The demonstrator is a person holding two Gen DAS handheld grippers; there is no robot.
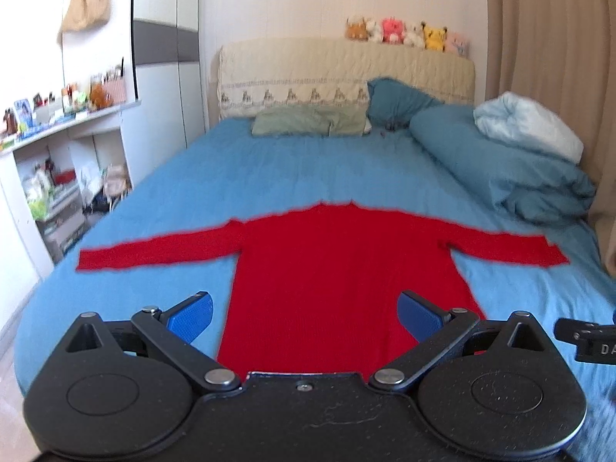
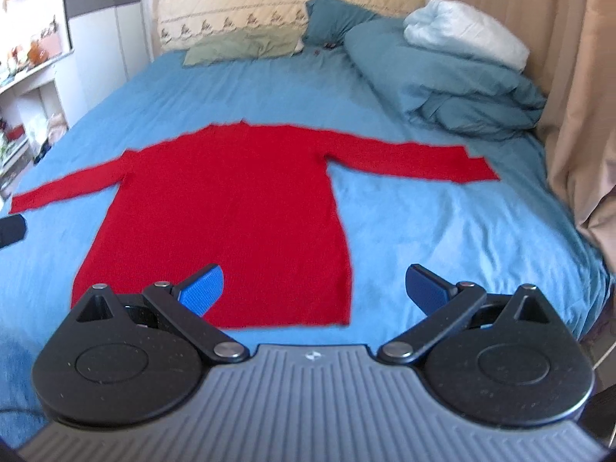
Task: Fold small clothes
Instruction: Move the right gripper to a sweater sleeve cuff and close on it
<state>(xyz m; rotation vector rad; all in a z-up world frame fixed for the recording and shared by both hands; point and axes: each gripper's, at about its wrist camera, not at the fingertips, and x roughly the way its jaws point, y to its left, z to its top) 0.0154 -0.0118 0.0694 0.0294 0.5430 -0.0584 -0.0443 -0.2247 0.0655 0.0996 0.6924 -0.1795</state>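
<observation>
A red sweater (image 1: 338,269) lies flat on the blue sheet of a bed (image 1: 269,161), front or back up I cannot tell, with both long sleeves stretched straight out to the left and right and its collar pointing toward the far headboard (image 1: 346,73). Its hem is at the near edge of the bed.

The left gripper (image 1: 306,317) hangs above the lower part of the sweater with its blue-padded fingers (image 1: 190,315) spread wide apart, holding nothing. In the right wrist view, the right gripper (image 2: 315,290) sits over the sweater's near right corner, its fingers (image 2: 204,288) also wide apart and empty; the left finger is over red fabric and the right one is over bare sheet. Whether either gripper touches the cloth cannot be told. A dark part of the right gripper shows at the right edge of the left wrist view.

At the far end of the bed lie a flat green pillow (image 1: 308,123) and a dark teal pillow (image 1: 396,100). A bundled teal duvet (image 1: 500,169) lies along the far right side, with a pale blue folded blanket (image 1: 527,123) on top. A row of plush toys (image 1: 408,34) sits on the headboard. A cluttered white shelf (image 1: 65,142) stands to the left, and beige curtains (image 1: 550,38) hang on the right.
</observation>
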